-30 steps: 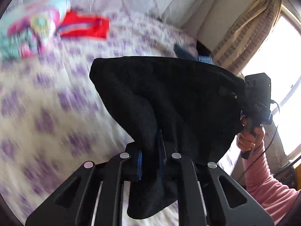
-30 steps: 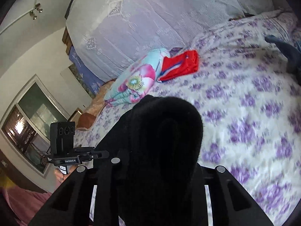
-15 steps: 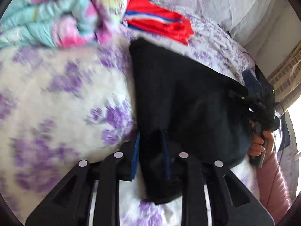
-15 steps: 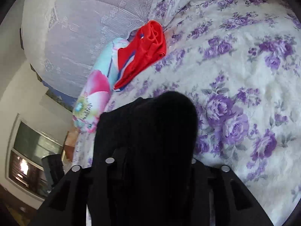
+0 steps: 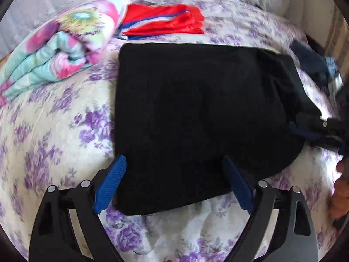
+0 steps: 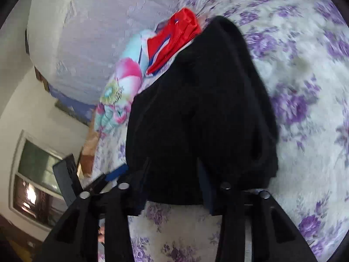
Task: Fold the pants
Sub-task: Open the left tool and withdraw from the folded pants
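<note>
Jaws of left gripper [image 5: 173,182] are opening, blue pads wide apart w/ the near edge of the black pants [image 5: 196,118] lying between them, not pinched. Right gripper [image 6: 174,179] is closing at the other near corner; dark cloth sits between its fingers, but can't tell if the pads actually press it, too dark and blurry.

Pants lie folded flat on the flowered bedspread [image 5: 54,142], roughly square, far edge just beside a red garment [image 5: 163,23] and a rolled floral blanket [image 5: 63,43].

Risks, as I judge: if right side is caught on fabric when that hand pulls away, it drags the corner and undoes the fold. Left pads straddle the hem, so a careless retreat could flick the top layer up. Right-hand edge looks lumpy and rounded, prob. layers misaligned; the next fold would come out crooked unless it's smoothed first. Soft bed gives no firm backing for creasing.
</note>
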Demonstrator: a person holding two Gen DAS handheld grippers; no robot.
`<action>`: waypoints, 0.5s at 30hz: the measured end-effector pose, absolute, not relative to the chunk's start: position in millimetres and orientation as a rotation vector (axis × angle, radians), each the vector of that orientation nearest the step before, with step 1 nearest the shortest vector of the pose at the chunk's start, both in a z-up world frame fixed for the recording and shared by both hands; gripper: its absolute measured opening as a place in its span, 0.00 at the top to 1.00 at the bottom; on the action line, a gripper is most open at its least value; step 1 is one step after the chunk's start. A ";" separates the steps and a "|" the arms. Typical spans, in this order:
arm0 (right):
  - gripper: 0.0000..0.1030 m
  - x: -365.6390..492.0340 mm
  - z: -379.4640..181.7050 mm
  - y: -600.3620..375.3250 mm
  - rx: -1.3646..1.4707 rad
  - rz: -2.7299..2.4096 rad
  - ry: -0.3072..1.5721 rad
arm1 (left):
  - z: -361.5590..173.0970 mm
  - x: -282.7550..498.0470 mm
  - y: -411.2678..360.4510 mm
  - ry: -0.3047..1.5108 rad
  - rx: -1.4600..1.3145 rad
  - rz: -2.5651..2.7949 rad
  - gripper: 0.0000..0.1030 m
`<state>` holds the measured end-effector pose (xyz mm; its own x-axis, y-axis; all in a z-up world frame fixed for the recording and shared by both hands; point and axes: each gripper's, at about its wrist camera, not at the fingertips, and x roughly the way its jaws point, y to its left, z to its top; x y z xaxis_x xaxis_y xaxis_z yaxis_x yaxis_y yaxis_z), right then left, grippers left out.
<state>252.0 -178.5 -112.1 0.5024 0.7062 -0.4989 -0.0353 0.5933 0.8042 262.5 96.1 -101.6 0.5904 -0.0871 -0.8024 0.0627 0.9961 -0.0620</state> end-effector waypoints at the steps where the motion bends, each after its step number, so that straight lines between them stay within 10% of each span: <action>1: 0.51 247.0 -106.2 -180.4 0.855 0.503 0.954 | -92.3 259.8 98.0 0.950 -0.036 -0.058 0.15; 2: 0.32 237.6 -92.1 -180.0 0.846 0.499 0.928 | -83.6 255.4 99.7 0.951 -0.054 -0.046 0.15; 6: 0.14 185.8 -45.2 -163.9 0.591 0.421 0.724 | -43.9 206.0 101.1 0.799 -0.100 0.010 0.04; 15: 0.03 124.0 -45.4 -133.1 0.164 0.109 0.651 | -63.3 146.8 95.4 0.782 -0.087 0.064 0.04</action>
<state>124.0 -133.1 -45.4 0.7907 0.1518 -0.5931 -0.0490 0.9814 0.1858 146.8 95.4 -63.3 0.7080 0.0253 -0.7058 -0.0898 0.9945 -0.0544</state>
